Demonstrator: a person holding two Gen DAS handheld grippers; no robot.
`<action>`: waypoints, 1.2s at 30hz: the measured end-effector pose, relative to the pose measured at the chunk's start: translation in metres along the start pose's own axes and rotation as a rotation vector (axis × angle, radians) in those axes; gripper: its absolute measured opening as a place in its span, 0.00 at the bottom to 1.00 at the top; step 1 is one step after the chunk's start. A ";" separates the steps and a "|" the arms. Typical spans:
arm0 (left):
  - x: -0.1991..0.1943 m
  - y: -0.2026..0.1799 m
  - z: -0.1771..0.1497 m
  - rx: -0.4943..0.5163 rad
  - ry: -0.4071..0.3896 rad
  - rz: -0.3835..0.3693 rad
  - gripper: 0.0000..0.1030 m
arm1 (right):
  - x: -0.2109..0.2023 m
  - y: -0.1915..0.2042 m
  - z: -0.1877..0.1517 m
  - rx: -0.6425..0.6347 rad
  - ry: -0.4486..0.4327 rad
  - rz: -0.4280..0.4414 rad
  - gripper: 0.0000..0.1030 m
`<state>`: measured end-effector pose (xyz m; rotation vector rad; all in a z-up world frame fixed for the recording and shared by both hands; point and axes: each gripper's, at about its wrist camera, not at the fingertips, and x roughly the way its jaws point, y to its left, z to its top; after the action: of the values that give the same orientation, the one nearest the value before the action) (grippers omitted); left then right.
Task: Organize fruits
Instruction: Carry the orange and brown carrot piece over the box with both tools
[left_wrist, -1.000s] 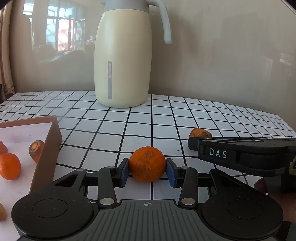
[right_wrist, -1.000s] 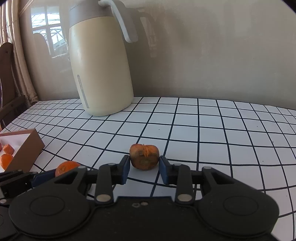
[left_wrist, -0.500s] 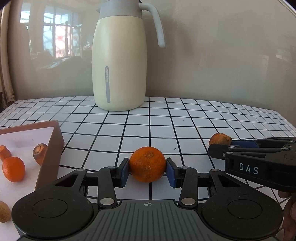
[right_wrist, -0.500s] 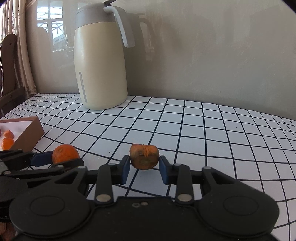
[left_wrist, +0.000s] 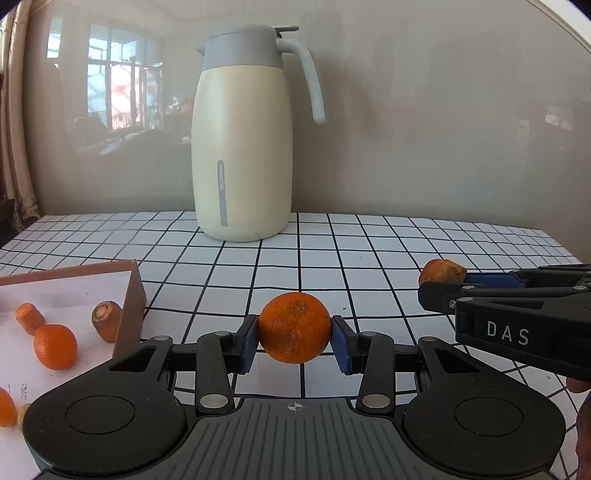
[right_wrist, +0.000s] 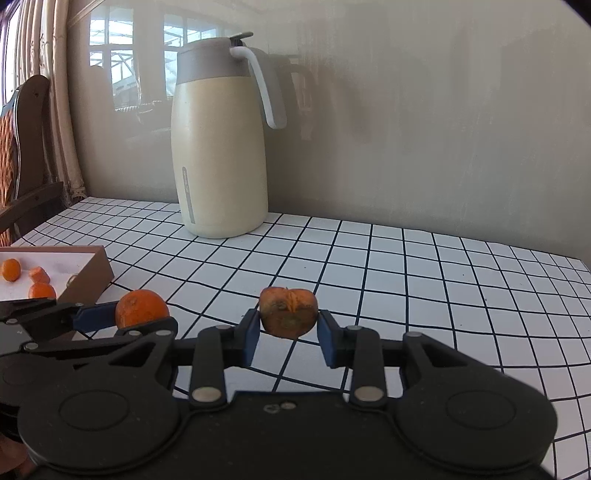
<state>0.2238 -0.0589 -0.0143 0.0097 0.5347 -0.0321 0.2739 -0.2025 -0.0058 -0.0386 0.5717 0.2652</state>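
Observation:
My left gripper (left_wrist: 294, 339) is shut on a round orange mandarin (left_wrist: 294, 327) and holds it above the checked tablecloth. My right gripper (right_wrist: 288, 328) is shut on a brownish carrot stub (right_wrist: 288, 312), also lifted off the table. The carrot stub also shows in the left wrist view (left_wrist: 441, 271), and the mandarin in the right wrist view (right_wrist: 141, 302). A brown cardboard box (left_wrist: 129, 295) with a white floor lies at the left and holds several mandarins and carrot pieces, such as one mandarin (left_wrist: 55, 346) and one carrot piece (left_wrist: 107, 320).
A tall cream thermos jug (left_wrist: 243, 147) with a grey lid and handle stands at the back of the table by the wall. The tablecloth (left_wrist: 369, 258) is white with a black grid. A wooden chair (right_wrist: 26, 155) stands beyond the table's left edge.
Both grippers have risen with their fruit and tilted up, so the jug's top is now in view. The two grippers stay side by side.

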 end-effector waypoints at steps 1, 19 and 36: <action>-0.004 0.000 0.000 0.003 -0.007 0.001 0.41 | -0.004 0.001 0.000 0.001 -0.005 0.001 0.25; -0.111 0.021 -0.016 0.014 -0.095 0.016 0.41 | -0.112 0.021 -0.018 0.016 -0.091 0.002 0.25; -0.181 0.093 -0.041 -0.046 -0.146 0.144 0.41 | -0.146 0.087 -0.028 -0.093 -0.142 0.114 0.25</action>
<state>0.0503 0.0395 0.0422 0.0006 0.3874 0.1190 0.1185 -0.1558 0.0525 -0.0762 0.4202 0.4019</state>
